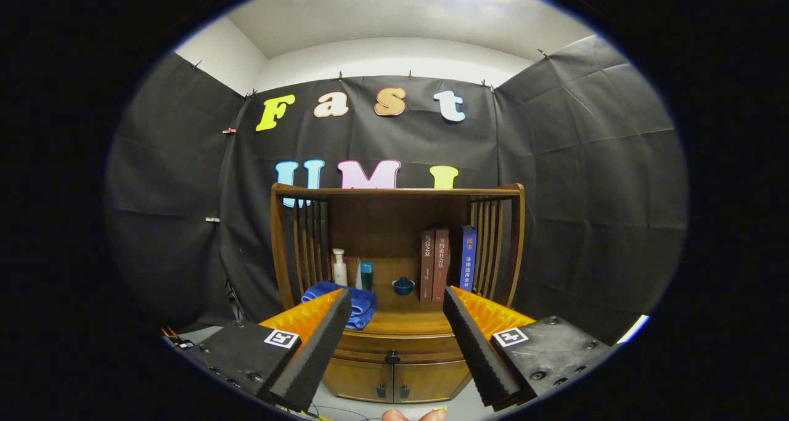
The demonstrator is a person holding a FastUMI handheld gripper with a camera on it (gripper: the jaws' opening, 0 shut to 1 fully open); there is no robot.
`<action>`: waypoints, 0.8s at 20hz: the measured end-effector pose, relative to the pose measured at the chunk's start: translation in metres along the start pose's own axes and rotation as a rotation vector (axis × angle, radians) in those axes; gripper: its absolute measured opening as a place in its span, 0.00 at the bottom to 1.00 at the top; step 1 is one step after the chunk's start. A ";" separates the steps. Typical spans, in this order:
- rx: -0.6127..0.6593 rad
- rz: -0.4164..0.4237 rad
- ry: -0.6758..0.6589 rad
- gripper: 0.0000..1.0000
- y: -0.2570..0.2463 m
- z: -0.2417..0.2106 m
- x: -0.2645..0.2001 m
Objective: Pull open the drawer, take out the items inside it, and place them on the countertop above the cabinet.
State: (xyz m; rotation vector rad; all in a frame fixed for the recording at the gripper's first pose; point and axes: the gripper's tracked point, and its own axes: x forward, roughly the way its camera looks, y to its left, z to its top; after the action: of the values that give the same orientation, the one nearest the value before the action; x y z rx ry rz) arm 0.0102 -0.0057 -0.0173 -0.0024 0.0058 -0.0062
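Gripper (394, 304) spread wide, empty, facing the cabinet (394, 371).

The drawer (394, 347) sits shut under the countertop (400, 322), its knob (392, 354) dead ahead between the fingers. On top: a blue towel (360, 301) by the left finger, a bottle (339, 268), a small bowl (403, 285), and books (439, 264) standing upright.

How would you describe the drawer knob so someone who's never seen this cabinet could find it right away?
Start at the wooden cabinet against the black cloth wall, with books and bottles on its countertop. Just under that countertop runs the closed drawer, seen between the open gripper fingers. The knob is the single small dark one at the drawer's middle, above the two dark handles where the lower doors meet.
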 end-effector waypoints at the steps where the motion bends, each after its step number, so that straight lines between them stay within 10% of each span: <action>1: 0.003 0.001 -0.004 0.98 0.000 -0.003 0.002; 16: 0.006 0.034 0.147 0.99 0.028 -0.226 0.081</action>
State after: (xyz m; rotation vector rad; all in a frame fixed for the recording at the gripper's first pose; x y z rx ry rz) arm 0.0898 0.0209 -0.2434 0.0041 0.1532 0.0273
